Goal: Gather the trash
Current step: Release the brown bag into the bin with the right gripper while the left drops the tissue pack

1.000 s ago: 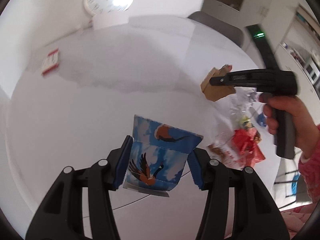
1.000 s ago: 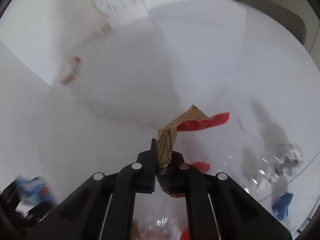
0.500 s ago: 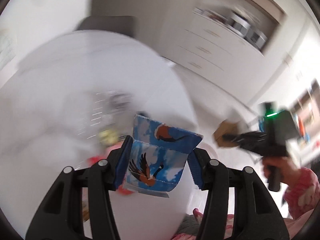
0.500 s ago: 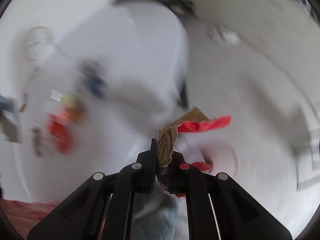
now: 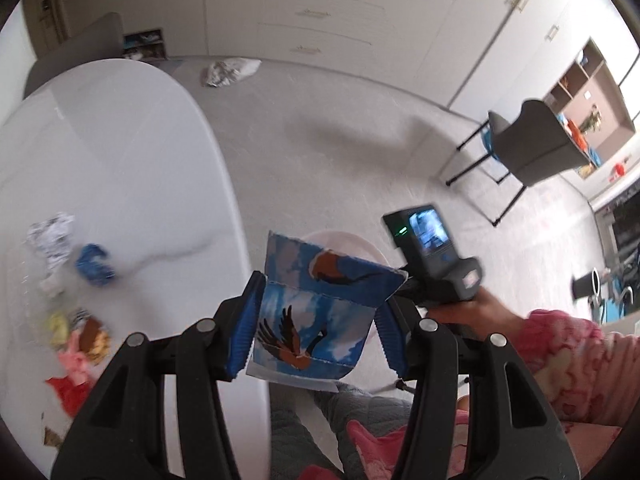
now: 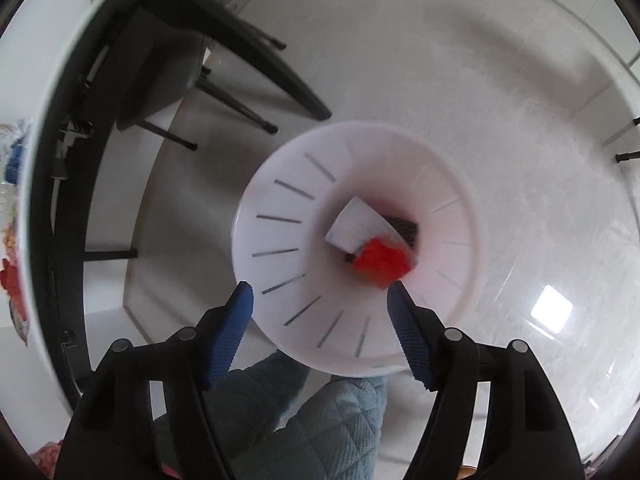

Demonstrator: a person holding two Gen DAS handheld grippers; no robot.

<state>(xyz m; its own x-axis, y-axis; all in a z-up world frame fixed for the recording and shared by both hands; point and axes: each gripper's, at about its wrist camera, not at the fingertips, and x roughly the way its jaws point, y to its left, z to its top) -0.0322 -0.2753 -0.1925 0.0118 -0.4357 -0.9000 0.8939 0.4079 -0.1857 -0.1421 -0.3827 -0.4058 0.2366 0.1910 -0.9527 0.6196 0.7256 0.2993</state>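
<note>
My left gripper point(image 5: 316, 330) is shut on a blue wrapper with bird pictures point(image 5: 320, 308), held off the table's right edge above a white bin point(image 5: 352, 240) that is mostly hidden behind it. My right gripper point(image 6: 320, 312) is open and empty, straight above the white bin point(image 6: 280, 208) on the floor. Red and white scraps point(image 6: 374, 244) lie in the bin's bottom. The right gripper's body point(image 5: 432, 256) shows in the left wrist view, just right of the wrapper.
The white table point(image 5: 120, 152) is at left with several scraps of trash point(image 5: 76, 280) near its edge. A crumpled bag point(image 5: 230, 72) lies on the floor. Grey chairs point(image 5: 528, 148) point(image 6: 168, 60) stand around. My legs are below the grippers.
Both grippers swung from over the table to over the floor bin. My right gripper opened and let go of the brown and red wrapper, which is now in the bin.
</note>
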